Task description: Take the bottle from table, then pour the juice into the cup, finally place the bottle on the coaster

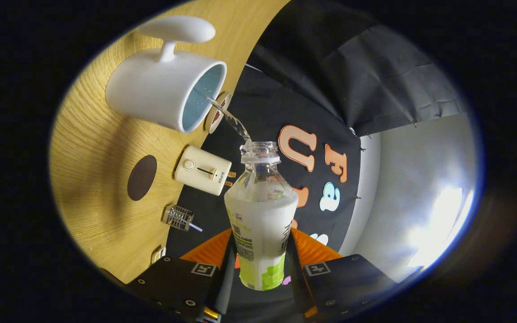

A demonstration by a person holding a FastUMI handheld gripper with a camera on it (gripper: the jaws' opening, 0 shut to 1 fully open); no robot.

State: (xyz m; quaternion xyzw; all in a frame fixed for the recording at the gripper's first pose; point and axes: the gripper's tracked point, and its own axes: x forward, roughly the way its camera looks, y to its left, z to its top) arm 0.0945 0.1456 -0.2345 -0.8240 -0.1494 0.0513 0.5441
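A wooden table (92,148) runs against the black cloth wall. The gripper (260,269) is closed narrowly on the bottle (260,215), both fingers pressing its labelled sides, and is rolled over so the bottle tips toward the white cup (159,89) — a thin stream (231,120) runs from its open mouth into the cup. A dark round coaster (142,177) lies near the cup on the table.

wooden table (92,148), black cloth wall (375,76), bright glare (438,215)
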